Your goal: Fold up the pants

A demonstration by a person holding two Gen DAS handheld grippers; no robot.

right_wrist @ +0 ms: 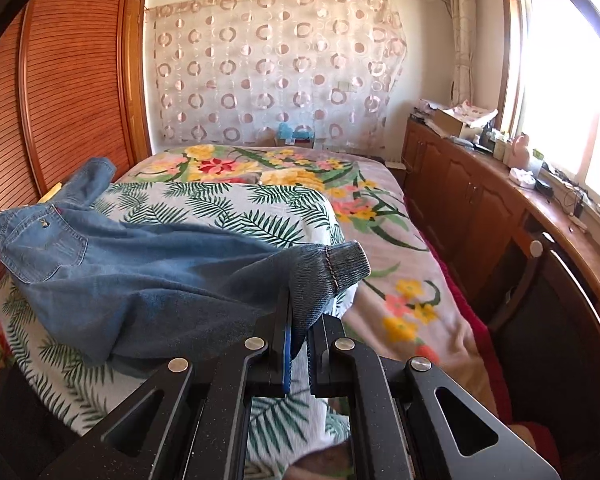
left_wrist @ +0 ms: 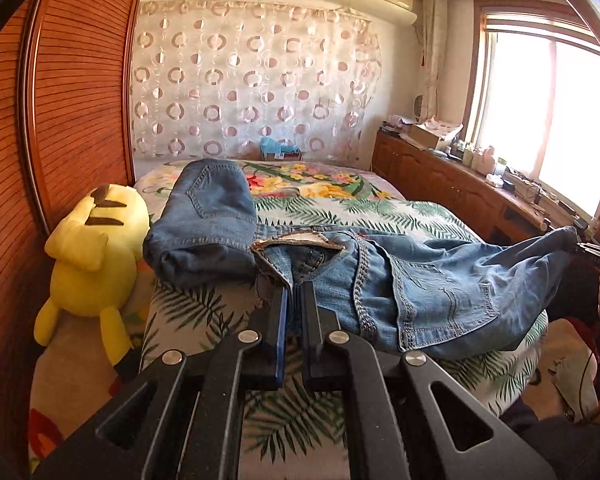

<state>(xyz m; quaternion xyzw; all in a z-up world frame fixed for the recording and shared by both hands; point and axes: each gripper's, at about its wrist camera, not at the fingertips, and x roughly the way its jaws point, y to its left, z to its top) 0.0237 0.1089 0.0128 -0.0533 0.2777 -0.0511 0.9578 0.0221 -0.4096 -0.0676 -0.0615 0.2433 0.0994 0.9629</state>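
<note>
A pair of light blue jeans is stretched across the near end of the bed. My left gripper is shut on the waistband by the fly, lifting it a little. In the right wrist view the same jeans run leftward, back pocket showing, and my right gripper is shut on the leg cuffs. At the right edge of the left wrist view the far cuff hangs pinched by the other gripper. A second pair of jeans, folded, lies further back on the bed.
The bed has a palm-leaf blanket over a floral cover. A yellow plush toy leans at the bed's left side against a slatted wooden wardrobe. A wooden sideboard with clutter runs under the window on the right.
</note>
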